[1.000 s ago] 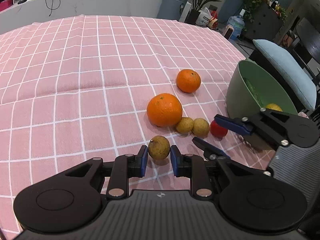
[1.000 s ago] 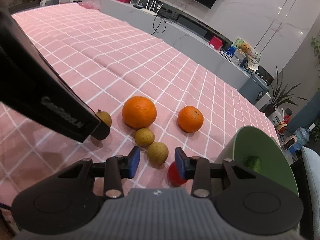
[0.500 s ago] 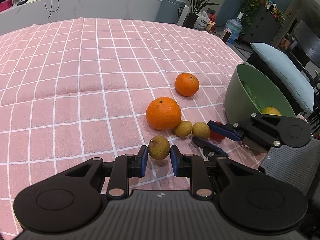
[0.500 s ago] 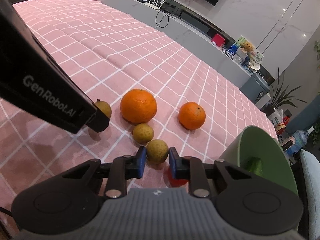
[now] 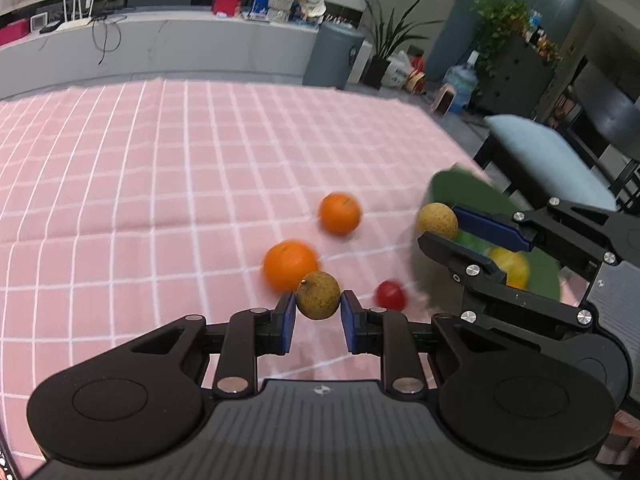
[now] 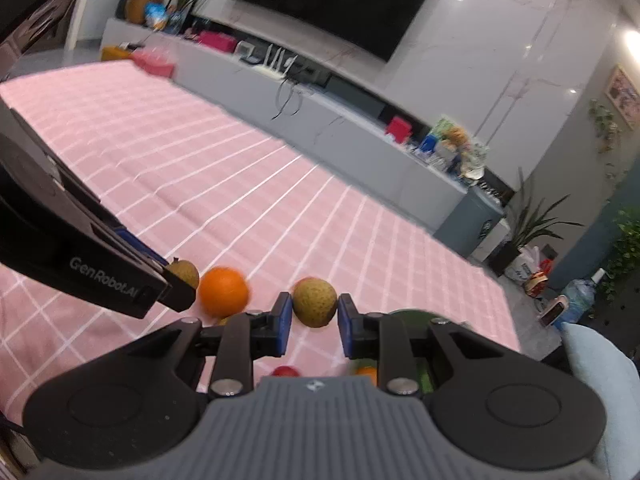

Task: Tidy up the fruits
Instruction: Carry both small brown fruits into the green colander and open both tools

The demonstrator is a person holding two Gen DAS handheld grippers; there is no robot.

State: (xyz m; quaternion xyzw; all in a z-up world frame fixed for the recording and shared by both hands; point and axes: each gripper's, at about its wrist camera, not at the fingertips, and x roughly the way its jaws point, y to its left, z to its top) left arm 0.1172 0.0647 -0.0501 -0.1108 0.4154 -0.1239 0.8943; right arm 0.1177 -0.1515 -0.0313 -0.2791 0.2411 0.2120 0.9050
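My left gripper [image 5: 318,314] is shut on a small brown fruit [image 5: 319,295] and holds it above the pink checked tablecloth [image 5: 160,184]. My right gripper [image 6: 313,322] is shut on another small brown fruit [image 6: 315,301], lifted near the green bowl [image 5: 452,188]; it also shows in the left wrist view [image 5: 437,220]. On the cloth lie a large orange [image 5: 289,265], a smaller orange [image 5: 339,213] and a small red fruit [image 5: 390,294]. A yellow fruit [image 5: 510,267] lies in the bowl. The left gripper's fruit shows in the right wrist view [image 6: 185,272].
The table's right edge runs just beyond the bowl, with a chair and its blue cushion [image 5: 548,160] beside it. A grey counter [image 5: 160,48] with small items stands behind the table's far edge.
Both grippers have lifted their brown fruits off the cloth. The right gripper has carried its fruit toward the green bowl. The other brown fruit by the large orange is out of sight.
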